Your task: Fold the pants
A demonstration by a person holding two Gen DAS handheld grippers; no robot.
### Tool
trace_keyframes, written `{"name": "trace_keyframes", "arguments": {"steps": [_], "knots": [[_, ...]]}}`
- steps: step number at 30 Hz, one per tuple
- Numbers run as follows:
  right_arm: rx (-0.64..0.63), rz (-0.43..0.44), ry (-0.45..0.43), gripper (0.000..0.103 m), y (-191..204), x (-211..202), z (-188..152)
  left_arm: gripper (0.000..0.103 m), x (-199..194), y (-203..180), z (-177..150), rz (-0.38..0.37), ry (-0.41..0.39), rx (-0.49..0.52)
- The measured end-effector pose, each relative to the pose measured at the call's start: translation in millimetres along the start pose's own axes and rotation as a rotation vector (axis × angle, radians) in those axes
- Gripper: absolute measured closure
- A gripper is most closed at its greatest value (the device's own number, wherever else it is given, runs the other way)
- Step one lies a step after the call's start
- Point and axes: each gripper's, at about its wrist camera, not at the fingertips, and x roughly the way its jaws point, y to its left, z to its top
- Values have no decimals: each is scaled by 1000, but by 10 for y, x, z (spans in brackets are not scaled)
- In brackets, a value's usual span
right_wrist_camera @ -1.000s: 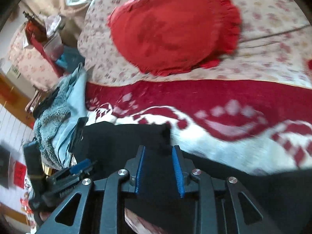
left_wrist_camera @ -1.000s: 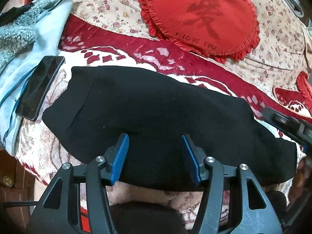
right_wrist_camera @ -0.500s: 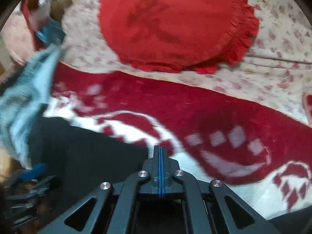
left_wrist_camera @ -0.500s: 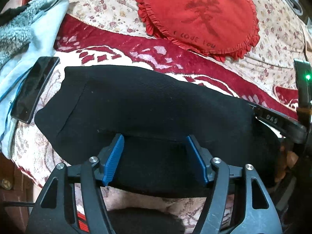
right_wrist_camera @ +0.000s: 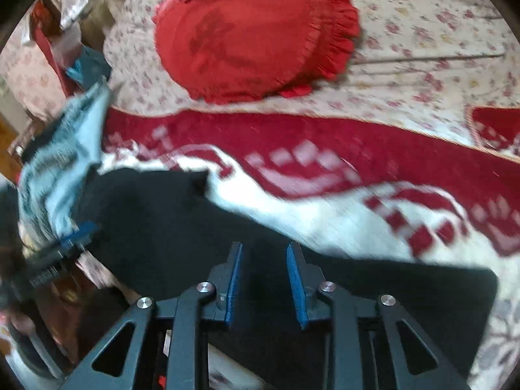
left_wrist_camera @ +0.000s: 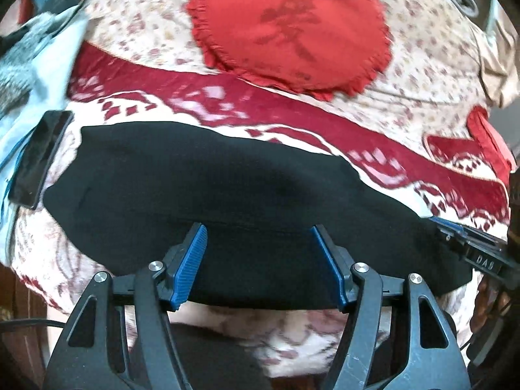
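Note:
The black pants (left_wrist_camera: 227,195) lie folded in a long strip across the red and white blanket (left_wrist_camera: 406,162). My left gripper (left_wrist_camera: 258,230) is open and hovers over the near edge of the pants, holding nothing. My right gripper (right_wrist_camera: 264,247) is open over the pants (right_wrist_camera: 162,227) in the right wrist view, empty. The right gripper also shows at the right end of the pants in the left wrist view (left_wrist_camera: 471,243). The left gripper shows blurred at the left in the right wrist view (right_wrist_camera: 61,247).
A red frilled cushion (left_wrist_camera: 292,29) lies on the floral bedspread behind the pants. A black phone (left_wrist_camera: 39,156) lies left of the pants, next to light blue and grey clothes (left_wrist_camera: 29,52). The bed edge runs just below the pants.
My right gripper was open, shut half a second ago, and has opened again and swung back over the pants. My left gripper stayed open and shifted slightly.

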Motion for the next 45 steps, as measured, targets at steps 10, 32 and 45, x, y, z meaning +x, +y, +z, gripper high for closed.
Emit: {"name": "trace_keyframes", "arguments": {"steps": [10,32,45], "knots": [[180,-74,-56,77,-858,-332,-632,37,248,-579,-59,6,45,113],[382,-42,-208,72,-1496,-814,-1357,37,322,-1521,56,-79,86,280],[448,4,-205,70,-1642,-775,-1505,37,523,-2316,-4,-187,169,447]]}}
